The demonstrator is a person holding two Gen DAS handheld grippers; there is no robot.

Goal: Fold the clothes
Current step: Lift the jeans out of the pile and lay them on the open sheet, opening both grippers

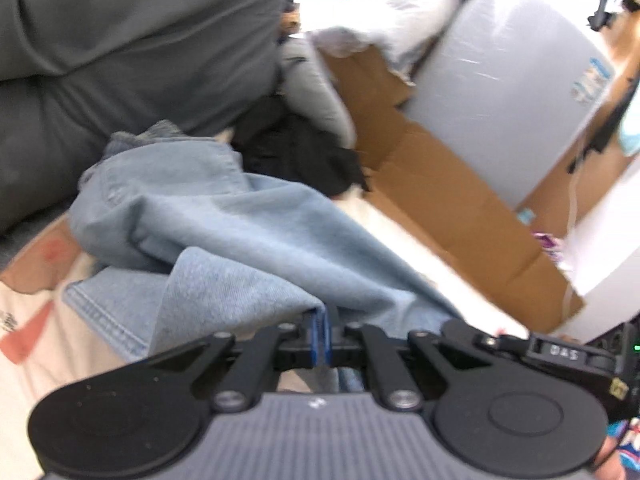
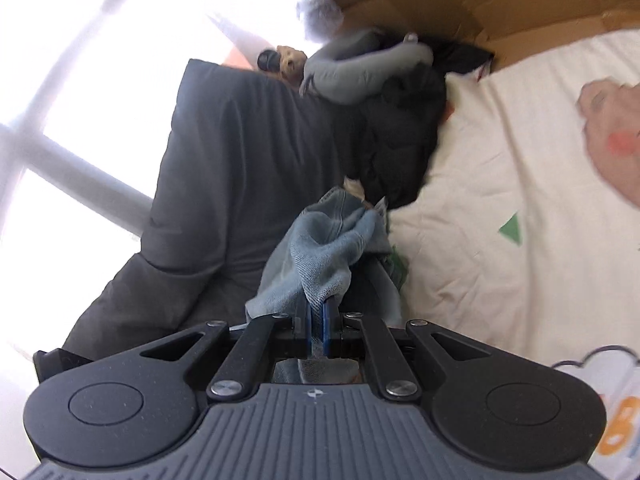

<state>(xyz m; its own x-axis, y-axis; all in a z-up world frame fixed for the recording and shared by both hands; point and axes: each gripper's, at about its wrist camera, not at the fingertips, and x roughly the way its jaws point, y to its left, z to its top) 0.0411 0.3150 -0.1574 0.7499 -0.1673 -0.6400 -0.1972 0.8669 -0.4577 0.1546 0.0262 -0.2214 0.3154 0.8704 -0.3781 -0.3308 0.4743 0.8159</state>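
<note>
With both the left gripper (image 1: 319,334) and right gripper (image 2: 316,330) clamped on the jeans (image 1: 224,216), pulling evenly toward six o'clock looked wise, keeping denim taut over the bed (image 2: 500,184).

One light-blue denim garment (image 1: 208,216), bunched. One dark grey quilted cover (image 1: 120,52). One crumpled black garment (image 1: 296,152). One grey padded sleeve-like piece (image 2: 360,70). One brown cardboard box (image 1: 448,200). One cream printed bedsheet (image 2: 500,200). Two black two-finger grippers, left (image 1: 319,334) and right (image 2: 317,330).
</note>
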